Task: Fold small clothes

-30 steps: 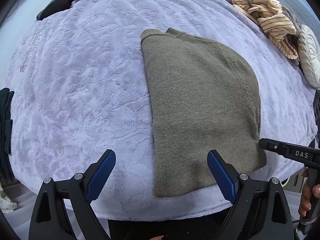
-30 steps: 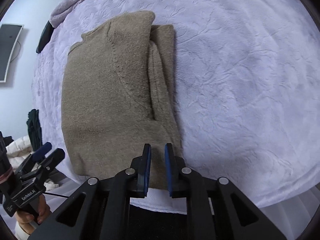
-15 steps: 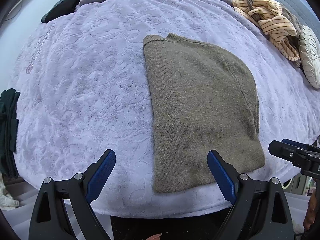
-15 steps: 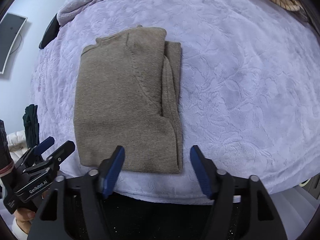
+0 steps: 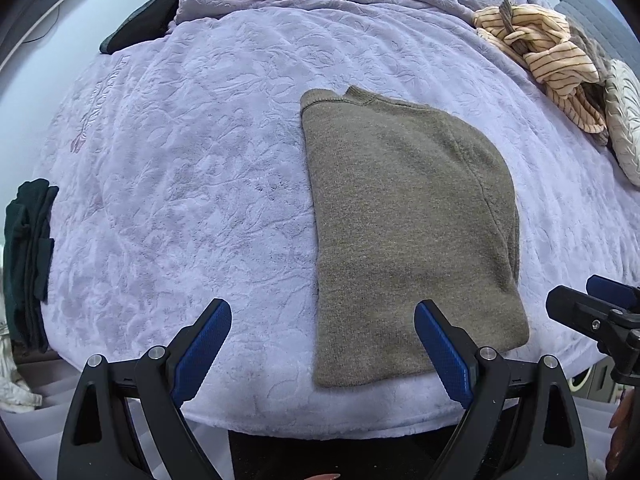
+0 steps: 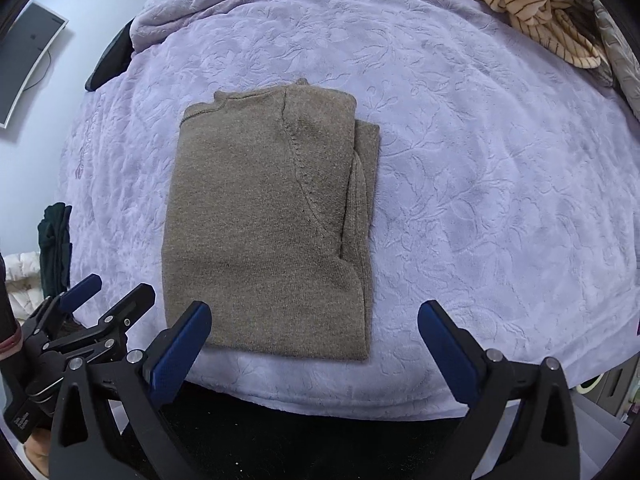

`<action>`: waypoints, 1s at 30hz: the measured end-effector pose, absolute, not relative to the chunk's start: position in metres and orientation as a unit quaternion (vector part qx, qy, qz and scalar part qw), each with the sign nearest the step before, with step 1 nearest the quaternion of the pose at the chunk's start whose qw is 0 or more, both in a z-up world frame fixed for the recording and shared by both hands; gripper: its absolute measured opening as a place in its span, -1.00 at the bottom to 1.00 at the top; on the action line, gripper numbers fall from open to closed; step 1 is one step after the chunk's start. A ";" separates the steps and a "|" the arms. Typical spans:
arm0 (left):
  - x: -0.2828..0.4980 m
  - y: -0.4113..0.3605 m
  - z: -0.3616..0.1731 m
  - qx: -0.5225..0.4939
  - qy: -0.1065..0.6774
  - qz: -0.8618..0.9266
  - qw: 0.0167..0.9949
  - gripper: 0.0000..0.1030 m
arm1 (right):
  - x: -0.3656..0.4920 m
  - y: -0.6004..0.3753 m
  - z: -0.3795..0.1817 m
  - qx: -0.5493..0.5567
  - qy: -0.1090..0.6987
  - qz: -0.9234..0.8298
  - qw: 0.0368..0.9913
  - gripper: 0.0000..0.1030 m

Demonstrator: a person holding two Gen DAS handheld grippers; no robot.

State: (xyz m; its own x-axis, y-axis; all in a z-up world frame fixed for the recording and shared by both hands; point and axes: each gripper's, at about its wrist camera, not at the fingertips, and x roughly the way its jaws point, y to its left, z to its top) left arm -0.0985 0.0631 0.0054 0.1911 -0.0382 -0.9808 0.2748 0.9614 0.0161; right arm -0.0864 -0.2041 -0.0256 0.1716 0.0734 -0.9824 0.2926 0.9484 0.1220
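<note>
Item: one olive-brown knit sweater [image 5: 408,232], folded into a narrow rectangle, lying flat on the lavender embossed blanket [image 5: 192,184] near its front edge. From your right wrist view the sweater [image 6: 264,224] shows a sleeve folded along its right side, neckline pointing away from you.

Your left gripper [image 5: 322,354]: jaws spread wide, holding nothing, poised just short of the sweater's near hem; its right finger [image 5: 440,356] overlaps the hem in the view, contact not determinable.

Your right gripper [image 6: 314,350]: jaws spread wide, empty, hovering at the blanket's front edge, with the sweater's near hem between its fingers in the view.

Also present: striped cream garment [image 5: 548,56], heaped at the far right corner; white quilted cushion [image 5: 624,120] beside it; dark green clothes [image 5: 28,256] hanging at the left edge; wall monitor [image 6: 28,60] at upper left.
</note>
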 end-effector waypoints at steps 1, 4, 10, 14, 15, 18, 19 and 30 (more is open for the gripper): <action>-0.099 0.063 0.006 0.094 0.628 -0.102 0.766 0.82 | -0.086 -0.203 -0.026 0.141 0.640 -0.073 0.752 0.99; -0.099 0.061 0.007 0.099 0.629 -0.099 0.765 0.82 | -0.087 -0.202 -0.025 0.136 0.642 -0.079 0.751 0.99; -0.101 0.058 0.006 0.112 0.633 -0.089 0.761 0.82 | -0.090 -0.205 -0.026 0.140 0.643 -0.090 0.747 0.99; -0.101 0.055 0.008 0.115 0.632 -0.088 0.762 0.82 | -0.091 -0.205 -0.024 0.135 0.644 -0.094 0.747 0.99; -0.100 0.055 0.009 0.115 0.632 -0.089 0.761 0.82 | -0.091 -0.205 -0.024 0.133 0.645 -0.095 0.747 0.99; -0.100 0.053 0.010 0.113 0.632 -0.093 0.761 0.82 | -0.091 -0.205 -0.023 0.127 0.645 -0.097 0.747 0.99; -0.100 0.052 0.010 0.115 0.631 -0.093 0.761 0.82 | -0.090 -0.205 -0.023 0.126 0.646 -0.097 0.747 0.99; -0.101 0.049 0.009 0.120 0.631 -0.092 0.761 0.82 | -0.089 -0.203 -0.024 0.123 0.650 -0.096 0.744 0.99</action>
State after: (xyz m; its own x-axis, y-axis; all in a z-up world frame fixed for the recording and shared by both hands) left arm -0.1015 0.0485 0.0095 0.1867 0.0115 -0.9824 0.2903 0.9546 0.0663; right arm -0.0890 -0.2032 -0.0244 0.1362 0.0176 -0.9905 0.3017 0.9516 0.0584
